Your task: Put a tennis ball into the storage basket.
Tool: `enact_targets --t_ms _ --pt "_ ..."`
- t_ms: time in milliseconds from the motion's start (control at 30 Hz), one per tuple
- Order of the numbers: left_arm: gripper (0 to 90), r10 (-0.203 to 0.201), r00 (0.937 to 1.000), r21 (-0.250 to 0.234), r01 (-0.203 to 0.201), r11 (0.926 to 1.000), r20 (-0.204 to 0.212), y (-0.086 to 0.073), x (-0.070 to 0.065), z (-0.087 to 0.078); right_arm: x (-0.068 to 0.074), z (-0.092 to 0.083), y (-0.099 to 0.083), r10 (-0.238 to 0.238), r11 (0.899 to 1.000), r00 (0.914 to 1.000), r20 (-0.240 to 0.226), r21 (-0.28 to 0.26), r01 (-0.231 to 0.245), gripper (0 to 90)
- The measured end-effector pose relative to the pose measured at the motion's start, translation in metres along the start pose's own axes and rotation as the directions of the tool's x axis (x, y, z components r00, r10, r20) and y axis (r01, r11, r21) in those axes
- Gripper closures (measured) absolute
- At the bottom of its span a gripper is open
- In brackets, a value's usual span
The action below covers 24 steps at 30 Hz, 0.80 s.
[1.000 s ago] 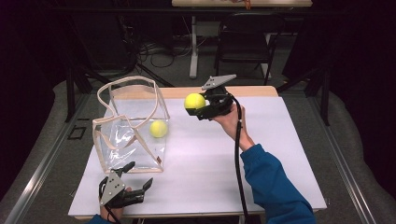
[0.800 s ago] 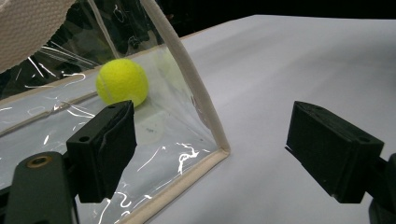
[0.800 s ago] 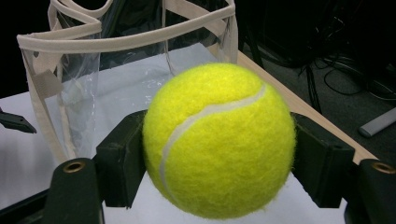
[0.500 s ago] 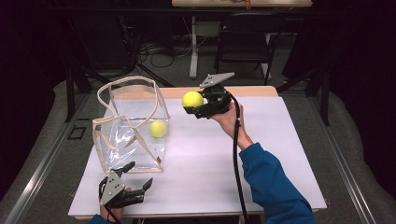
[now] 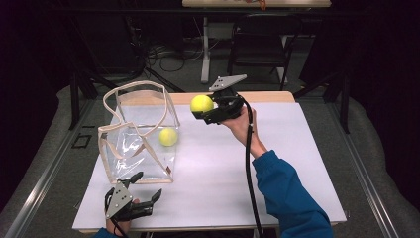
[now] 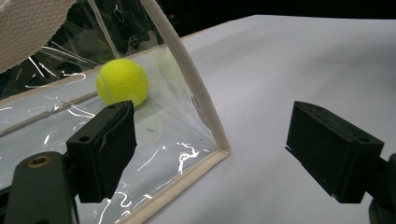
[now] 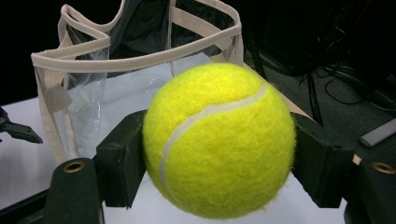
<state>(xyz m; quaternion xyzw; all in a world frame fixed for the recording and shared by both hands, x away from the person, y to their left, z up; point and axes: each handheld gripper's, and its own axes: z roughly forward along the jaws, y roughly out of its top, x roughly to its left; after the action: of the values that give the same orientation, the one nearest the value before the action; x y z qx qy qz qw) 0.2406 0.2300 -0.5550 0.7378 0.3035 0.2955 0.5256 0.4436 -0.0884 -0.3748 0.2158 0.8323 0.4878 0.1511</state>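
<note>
My right gripper is shut on a yellow tennis ball, held in the air just right of the clear bag's top rim; in the right gripper view the tennis ball sits squeezed between both pads, with the clear bag behind it. The clear bag with beige trim stands open on the white table. A second tennis ball lies inside it, also seen as the ball through the bag's wall. My left gripper rests open on the table by the bag's near corner, holding nothing.
The bag's beige handles loop above its opening. Beyond the table's far edge stand a chair and loose cables on the floor. The right half of the table is bare white surface.
The right gripper with its ball has shifted slightly left, closer to the bag's opening. The left gripper has stayed where it was.
</note>
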Motion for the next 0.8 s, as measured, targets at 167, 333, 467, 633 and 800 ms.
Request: enact_targets --t_ms 167,333,467,633,800 --pt "15.7 0.000 1.0000 0.000 0.000 1.0000 0.000 0.000 0.000 0.000 0.001 0.000 0.002 -0.002 1.000 1.0000 -0.001 -0.004 0.002 26.3" --pt "15.7 0.000 1.0000 -0.002 0.000 1.0000 0.001 0.000 0.000 0.000 0.001 0.001 0.004 0.000 1.000 1.0000 -0.007 -0.011 0.000 26.3" --pt "15.7 0.000 1.0000 -0.001 0.000 1.0000 0.000 0.000 0.000 0.000 0.002 0.003 0.005 -0.002 1.000 0.9999 -0.010 -0.007 0.002 26.3" --pt "15.7 -0.002 1.0000 -0.001 0.002 1.0000 0.001 0.000 0.000 0.000 0.002 0.006 0.007 -0.004 1.000 0.9999 -0.016 -0.007 0.004 26.3" --pt "15.7 -0.001 1.0000 -0.002 0.001 1.0000 0.000 0.000 0.000 0.000 0.003 0.007 0.011 -0.009 1.000 0.9998 -0.018 -0.008 0.009 26.4"
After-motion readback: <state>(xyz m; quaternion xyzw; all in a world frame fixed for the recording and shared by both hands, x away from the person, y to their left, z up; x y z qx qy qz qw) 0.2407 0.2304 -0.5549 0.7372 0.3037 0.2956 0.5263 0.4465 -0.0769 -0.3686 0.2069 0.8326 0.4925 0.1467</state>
